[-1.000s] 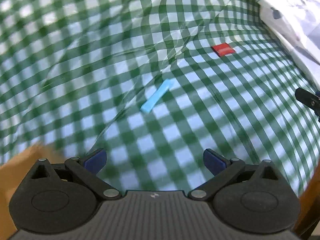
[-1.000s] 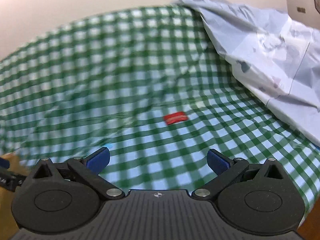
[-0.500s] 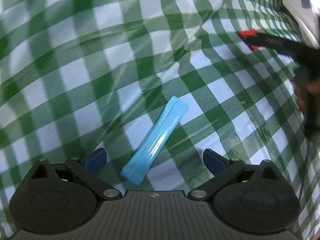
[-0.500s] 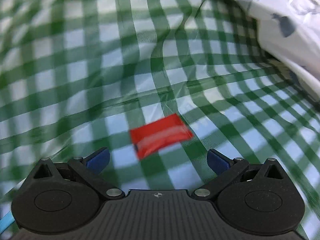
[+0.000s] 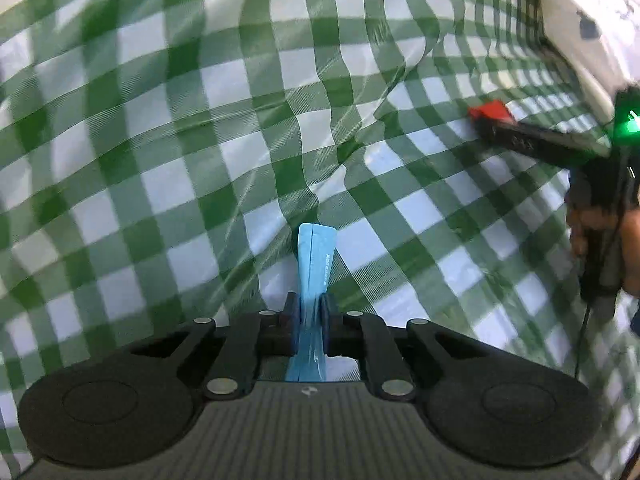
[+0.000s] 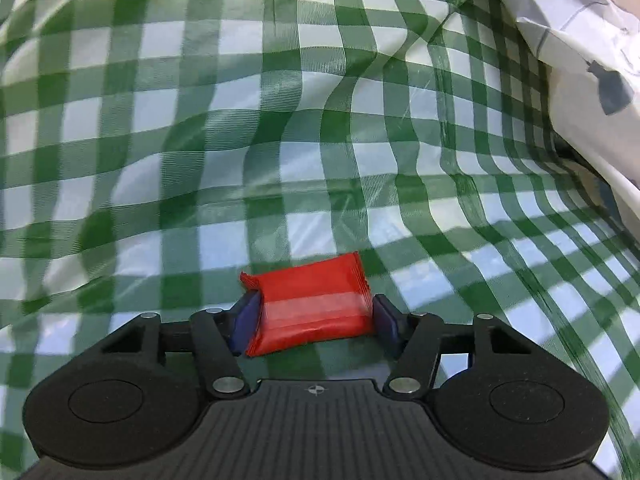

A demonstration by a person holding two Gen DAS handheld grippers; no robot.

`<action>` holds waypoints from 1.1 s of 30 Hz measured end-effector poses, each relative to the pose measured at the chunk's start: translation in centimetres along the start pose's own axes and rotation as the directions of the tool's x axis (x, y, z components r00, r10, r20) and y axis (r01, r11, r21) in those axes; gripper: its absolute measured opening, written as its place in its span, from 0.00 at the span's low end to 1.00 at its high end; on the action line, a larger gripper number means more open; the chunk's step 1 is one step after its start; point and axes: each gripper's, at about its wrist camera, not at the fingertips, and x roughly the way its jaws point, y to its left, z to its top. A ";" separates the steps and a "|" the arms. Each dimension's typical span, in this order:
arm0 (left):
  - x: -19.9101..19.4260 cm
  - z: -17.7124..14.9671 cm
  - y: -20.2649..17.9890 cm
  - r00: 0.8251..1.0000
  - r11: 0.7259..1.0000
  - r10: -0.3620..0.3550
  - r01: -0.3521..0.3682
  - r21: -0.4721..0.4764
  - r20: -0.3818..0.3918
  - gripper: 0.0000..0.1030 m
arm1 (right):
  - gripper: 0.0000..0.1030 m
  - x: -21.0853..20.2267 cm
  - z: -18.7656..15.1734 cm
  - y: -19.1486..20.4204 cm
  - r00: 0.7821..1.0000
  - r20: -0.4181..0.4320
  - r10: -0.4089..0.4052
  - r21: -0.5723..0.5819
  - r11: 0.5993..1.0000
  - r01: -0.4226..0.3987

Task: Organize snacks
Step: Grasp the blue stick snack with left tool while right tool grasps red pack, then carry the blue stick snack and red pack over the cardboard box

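left hand-held gripper (image 5: pixel 309 314): jaws have just closed, pads pinching the blue snack stick (image 5: pixel 314 268) edge-on near its middle, one end pointing forward over the green checked cloth (image 5: pixel 200 120) on the worktop, the other tucked back toward the gripper body. right hand-held gripper (image 6: pixel 314 320): jaws have just been closing around the red snack packet (image 6: pixel 310 308); both pads sit at its short ends and appear to press, packet resting on the cloth. in the left view the red packet lies well to the right of the blue stick, near the white paper sheet (image 5: pixel 580 20).

risks, judged:
- blue stick is thin and glossy, held on its narrow faces; it could pivot or slide out on lift.
- red packet is soft, so an end-to-end grip may buckle it and let it pop free.
- the cloth is wrinkled and loose; a low pad could snag a fold and drag it, shifting everything.
- no container in view, so destination unknown.
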 end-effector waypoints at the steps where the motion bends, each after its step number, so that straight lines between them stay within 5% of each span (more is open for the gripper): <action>1: -0.9 -0.5 -0.1 1.000 1.000 -0.006 0.006 -0.015 0.005 0.10 | 0.60 -1.4 -0.2 0.2 1.000 0.008 0.014 0.013 1.000 -0.014; 10: -13.7 -8.4 -0.5 0.995 0.990 -0.040 0.052 -0.130 0.094 0.10 | 0.60 -16.9 -4.5 0.9 0.985 0.076 0.154 0.068 0.985 -0.159; 22: -30.3 -21.1 -1.9 0.987 0.979 0.005 0.028 -0.202 0.162 0.10 | 0.60 -39.9 -7.4 8.0 0.961 0.160 0.227 0.151 0.956 -0.251; 33: -42.8 -33.5 -0.3 0.968 0.948 0.143 -0.075 -0.308 0.204 0.10 | 0.60 -54.8 -11.5 17.0 0.860 0.101 0.500 0.012 0.864 -0.504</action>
